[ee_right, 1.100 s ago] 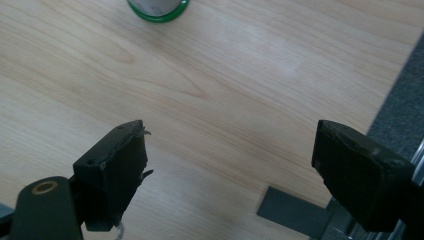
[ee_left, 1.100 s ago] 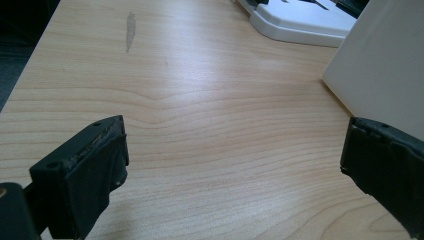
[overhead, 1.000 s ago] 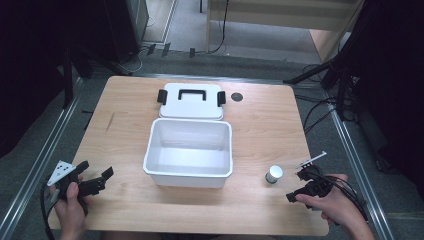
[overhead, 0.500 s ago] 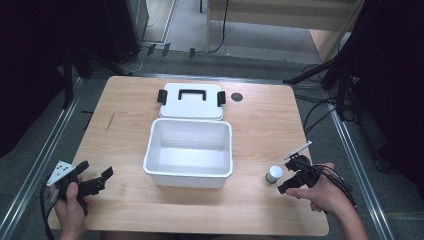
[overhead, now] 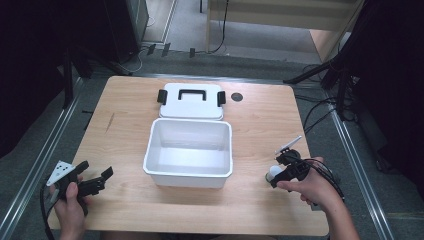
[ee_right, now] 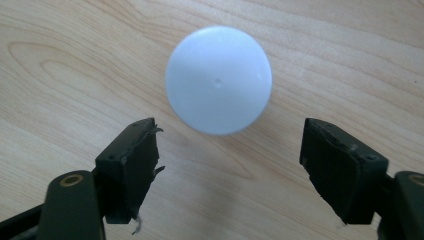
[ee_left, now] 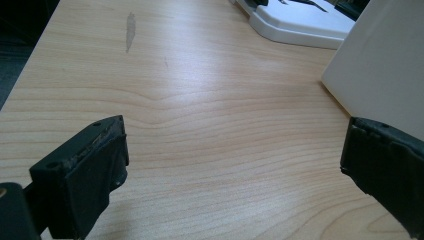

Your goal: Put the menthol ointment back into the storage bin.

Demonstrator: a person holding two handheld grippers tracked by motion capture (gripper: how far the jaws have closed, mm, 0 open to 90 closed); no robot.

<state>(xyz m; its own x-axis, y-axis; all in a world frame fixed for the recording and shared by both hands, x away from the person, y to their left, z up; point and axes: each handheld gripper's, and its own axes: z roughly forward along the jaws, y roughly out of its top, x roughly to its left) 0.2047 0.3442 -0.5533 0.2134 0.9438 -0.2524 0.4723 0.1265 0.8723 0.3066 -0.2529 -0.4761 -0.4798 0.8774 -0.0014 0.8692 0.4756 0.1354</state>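
A small jar with a round white cap (ee_right: 219, 80) stands on the table to the right of the white box (overhead: 187, 179). My right gripper (ee_right: 230, 145) points down over this white-capped jar (overhead: 271, 173). Its jaws have just been closing and still stand apart, with the cap just ahead of the tips and neither pad touching it. In the high view the right gripper (overhead: 275, 176) partly covers the jar. At the table's front left my left gripper (overhead: 95, 170) rests open over bare wood, and the left gripper view also shows the left gripper (ee_left: 235, 145) with nothing between its fingers.
The open white box (ee_left: 380, 65) sits mid-table with nothing visible inside. Its lid (overhead: 191, 102), with a black handle and side clips, lies flat behind it. A small black disc (overhead: 237, 96) lies right of the lid. Cables trail off the table's right edge.
My right gripper has moved left and away from the front edge until it hangs over the jar, and its jaws have narrowed. The left gripper has stayed put.
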